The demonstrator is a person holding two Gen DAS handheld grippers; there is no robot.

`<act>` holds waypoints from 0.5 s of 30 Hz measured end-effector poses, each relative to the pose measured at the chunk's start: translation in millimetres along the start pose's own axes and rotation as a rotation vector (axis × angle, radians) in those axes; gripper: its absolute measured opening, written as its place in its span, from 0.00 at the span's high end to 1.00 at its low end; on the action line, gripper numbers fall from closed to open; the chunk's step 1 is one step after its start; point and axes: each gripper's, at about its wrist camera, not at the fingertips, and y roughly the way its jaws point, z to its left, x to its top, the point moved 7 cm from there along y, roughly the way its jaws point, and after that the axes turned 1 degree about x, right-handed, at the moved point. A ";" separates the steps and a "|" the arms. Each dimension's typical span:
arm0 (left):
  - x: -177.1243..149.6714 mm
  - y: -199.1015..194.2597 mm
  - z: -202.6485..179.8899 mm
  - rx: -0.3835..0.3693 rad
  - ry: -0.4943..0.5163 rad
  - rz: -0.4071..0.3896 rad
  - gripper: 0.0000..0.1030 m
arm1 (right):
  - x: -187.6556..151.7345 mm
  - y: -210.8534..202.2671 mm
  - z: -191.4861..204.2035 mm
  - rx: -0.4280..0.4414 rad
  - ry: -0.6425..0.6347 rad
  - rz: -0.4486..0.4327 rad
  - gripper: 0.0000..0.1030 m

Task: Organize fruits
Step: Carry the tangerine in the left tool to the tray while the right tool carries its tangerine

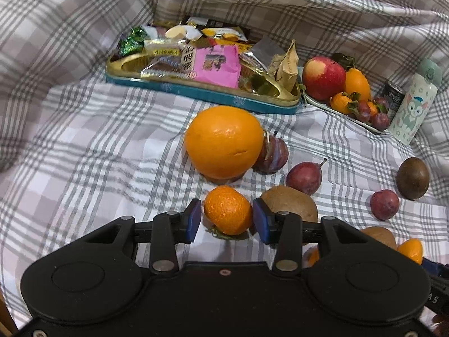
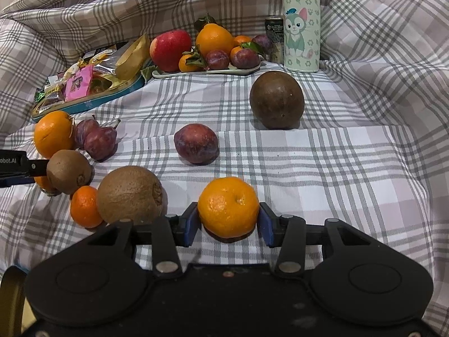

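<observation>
In the left wrist view my left gripper point(image 1: 226, 220) has its blue pads on both sides of a small mandarin point(image 1: 228, 209) with a leaf, resting on the checked cloth; a small gap shows on the left side. In the right wrist view my right gripper point(image 2: 228, 224) is shut on another mandarin point(image 2: 228, 206), both pads touching it. Loose fruit lies ahead: a big orange point(image 1: 224, 141), plums point(image 1: 304, 178), kiwis point(image 2: 130, 193) and a dark round fruit point(image 2: 276, 99). A white plate point(image 2: 207, 71) at the back holds an apple, oranges and plums.
A blue and gold tin tray point(image 1: 202, 92) full of snack packets stands at the back left. A patterned bottle point(image 2: 300, 28) and a dark can point(image 2: 274, 38) stand beside the fruit plate. The checked cloth rises in folds around the sides and back.
</observation>
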 end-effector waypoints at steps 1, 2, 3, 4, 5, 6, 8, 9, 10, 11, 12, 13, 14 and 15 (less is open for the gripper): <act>-1.4 -0.6 0.7 -0.001 0.001 0.004 0.49 | -1.1 -0.9 0.0 0.002 0.002 0.002 0.54; -2.9 -1.2 0.6 -0.001 0.006 0.007 0.48 | -2.1 -1.9 -0.2 0.004 0.005 0.005 0.54; -4.2 -1.7 0.5 0.000 0.013 0.008 0.48 | -2.9 -2.4 0.0 0.006 0.006 0.006 0.55; -4.9 -2.0 -0.2 0.002 0.018 0.007 0.48 | -3.7 -3.3 0.2 0.007 0.007 0.007 0.55; -5.3 -2.2 -1.1 0.005 0.024 0.004 0.48 | -4.5 -4.0 0.2 0.007 0.007 0.008 0.54; -5.0 -2.2 -2.0 0.010 0.028 0.001 0.48 | -5.3 -4.7 0.3 0.007 0.007 0.008 0.54; -2.9 -1.2 -3.7 0.017 0.035 -0.005 0.48 | -6.2 -5.7 0.9 0.008 0.006 0.009 0.54; -2.0 0.1 -4.7 0.020 0.034 -0.006 0.48 | -6.4 -5.8 1.1 0.008 0.007 0.010 0.54; -0.6 1.7 -5.7 0.022 0.034 -0.007 0.48 | -6.8 -6.0 1.1 0.009 0.008 0.010 0.54; 0.3 3.6 -6.6 0.025 0.039 -0.004 0.48 | -7.0 -6.2 1.1 0.010 0.009 0.011 0.54; 1.0 6.5 -8.0 0.026 0.044 0.002 0.49 | -6.8 -6.2 1.1 0.010 0.009 0.012 0.54; 0.4 10.1 -8.3 0.032 0.048 0.017 0.49 | -7.0 -6.3 1.1 0.011 0.009 0.012 0.54; -1.2 15.5 -8.1 0.048 0.050 0.042 0.49 | -7.2 -6.3 1.1 0.011 0.009 0.012 0.54; -2.8 21.1 -7.1 0.062 0.050 0.065 0.50 | -7.2 -6.4 0.9 0.011 0.010 0.012 0.54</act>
